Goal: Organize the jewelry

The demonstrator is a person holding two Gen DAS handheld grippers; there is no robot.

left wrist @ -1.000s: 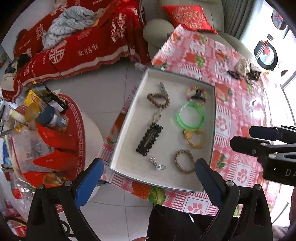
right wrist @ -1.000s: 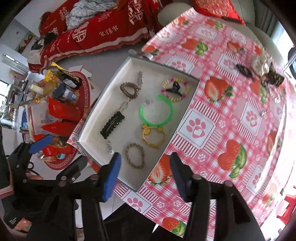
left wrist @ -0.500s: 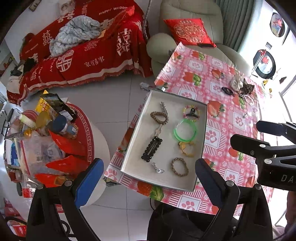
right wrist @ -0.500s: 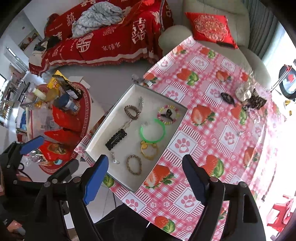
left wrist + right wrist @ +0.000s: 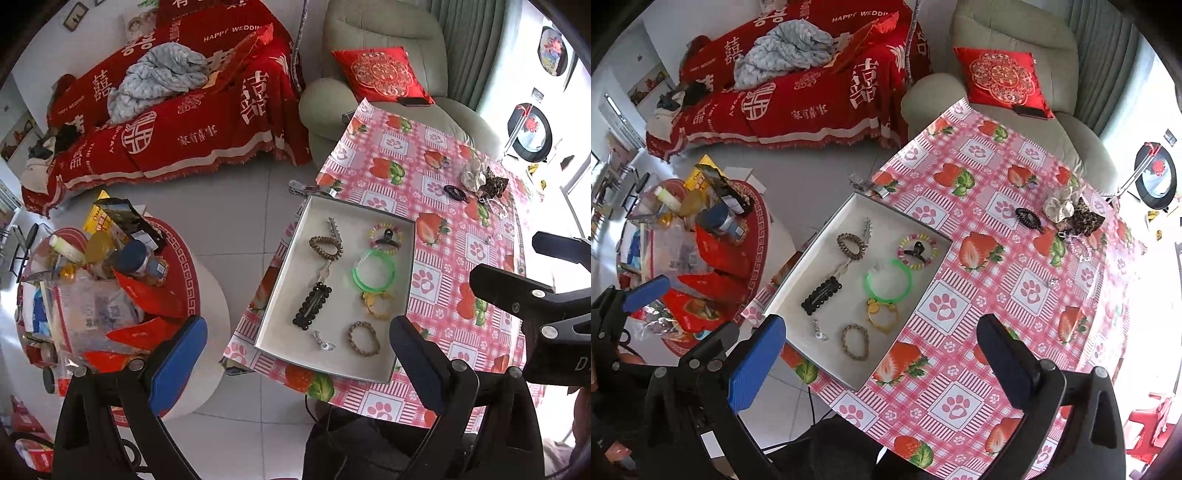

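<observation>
Both my grippers hang high above the table, angled steeply down, nothing between the fingers of either. Left gripper [image 5: 295, 354]: jaws spread wide, empty. Right gripper [image 5: 881, 354]: jaws opening, near their widest, also empty.

The white tray [image 5: 798, 291] sits at the table's near-left corner on the strawberry tablecloth [image 5: 997, 266]. Inside it, left column from the far end: silver clip [image 5: 867, 226], brown spiral hair tie [image 5: 850, 245], black snap clip [image 5: 822, 295], small silver earring [image 5: 818, 332]. Right column: pastel bead bracelet [image 5: 918, 251] with a black claw clip [image 5: 916, 252] lying on it, green bangle [image 5: 888, 282], yellow bracelet [image 5: 882, 314], brown braided bracelet [image 5: 855, 341].

Still loose on the cloth, well apart from the tray: black spiral hair tie [image 5: 1028, 216], cream scrunchie [image 5: 1058, 206], leopard scrunchie [image 5: 1086, 218], clear bead bracelet [image 5: 1080, 245].
</observation>
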